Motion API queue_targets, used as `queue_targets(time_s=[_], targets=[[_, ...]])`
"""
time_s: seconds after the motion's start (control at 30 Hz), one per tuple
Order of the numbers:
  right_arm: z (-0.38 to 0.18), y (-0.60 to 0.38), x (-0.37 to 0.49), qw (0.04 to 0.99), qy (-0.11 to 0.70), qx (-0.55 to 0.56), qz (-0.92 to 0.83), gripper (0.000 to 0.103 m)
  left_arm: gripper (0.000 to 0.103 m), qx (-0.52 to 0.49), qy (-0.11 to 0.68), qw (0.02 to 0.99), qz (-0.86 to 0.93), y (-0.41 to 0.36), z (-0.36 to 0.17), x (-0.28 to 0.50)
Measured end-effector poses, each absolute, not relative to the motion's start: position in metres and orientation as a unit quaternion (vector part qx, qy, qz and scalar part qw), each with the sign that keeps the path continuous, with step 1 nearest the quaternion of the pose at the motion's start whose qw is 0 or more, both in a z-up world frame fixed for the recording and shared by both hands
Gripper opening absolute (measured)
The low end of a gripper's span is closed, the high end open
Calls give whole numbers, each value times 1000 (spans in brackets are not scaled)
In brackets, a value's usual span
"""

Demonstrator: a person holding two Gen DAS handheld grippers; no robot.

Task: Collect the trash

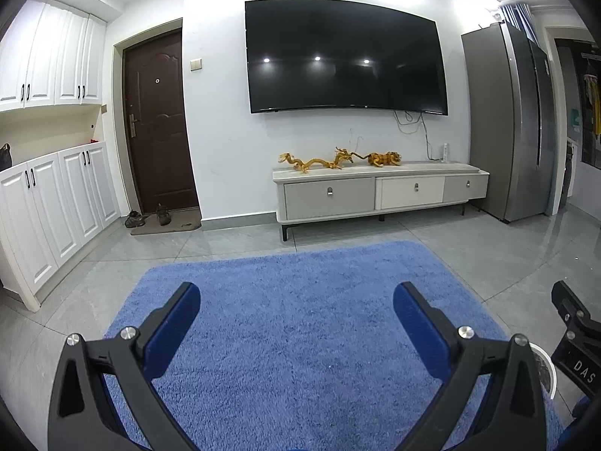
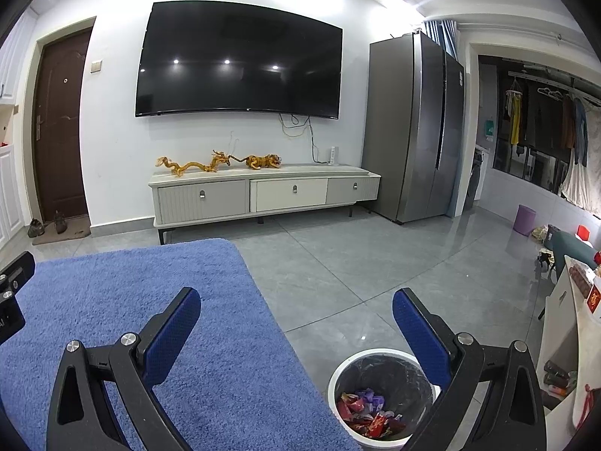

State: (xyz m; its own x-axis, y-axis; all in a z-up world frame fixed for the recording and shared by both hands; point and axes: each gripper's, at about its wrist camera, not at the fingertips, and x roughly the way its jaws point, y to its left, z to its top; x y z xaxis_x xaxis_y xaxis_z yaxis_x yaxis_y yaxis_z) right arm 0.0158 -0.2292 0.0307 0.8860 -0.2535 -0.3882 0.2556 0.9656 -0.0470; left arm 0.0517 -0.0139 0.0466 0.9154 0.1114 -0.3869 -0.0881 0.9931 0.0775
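Note:
A white trash bin (image 2: 340, 376) with a black liner stands on the grey floor just right of the blue rug (image 2: 131, 300). It holds several red and purple wrappers (image 2: 366, 411). My right gripper (image 2: 296, 302) is open and empty, held above the rug's right edge and the bin. My left gripper (image 1: 296, 297) is open and empty above the blue rug (image 1: 300, 319). The bin's rim (image 1: 549, 372) peeks out behind the left gripper's right finger. The right gripper's body (image 1: 578, 338) shows at the right edge of the left wrist view. No loose trash shows on the rug.
A TV cabinet (image 2: 263, 191) with golden figures stands against the far wall under a wall TV (image 2: 240, 64). A grey fridge (image 2: 417, 127) stands at right. A purple bin (image 2: 525, 219) and clutter lie far right. White cupboards (image 1: 56, 203) and a brown door (image 1: 157, 120) are at left.

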Motion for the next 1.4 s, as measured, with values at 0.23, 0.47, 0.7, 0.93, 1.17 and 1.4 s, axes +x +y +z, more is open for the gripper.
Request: queue_targets(time_s=[0.23, 0.47, 0.7, 0.93, 1.17, 1.4], targets=[[30, -232, 17, 970, 202, 4, -132, 103, 103, 34, 202, 978, 45, -16, 46, 51], [28, -232, 18, 970, 202, 6, -134, 103, 103, 37, 207, 977, 36, -19, 42, 50], [28, -232, 18, 970, 202, 6, -135, 103, 103, 35, 206, 977, 29, -17, 42, 48], [27, -232, 17, 970, 201, 5, -135, 103, 103, 38, 216, 976, 17, -19, 40, 45], [27, -230, 15, 970, 202, 4, -136, 103, 103, 42, 228, 973, 1, -24, 36, 41], [27, -230, 11, 969, 203, 2, -137, 103, 103, 40, 231, 972, -3, -26, 37, 38]])
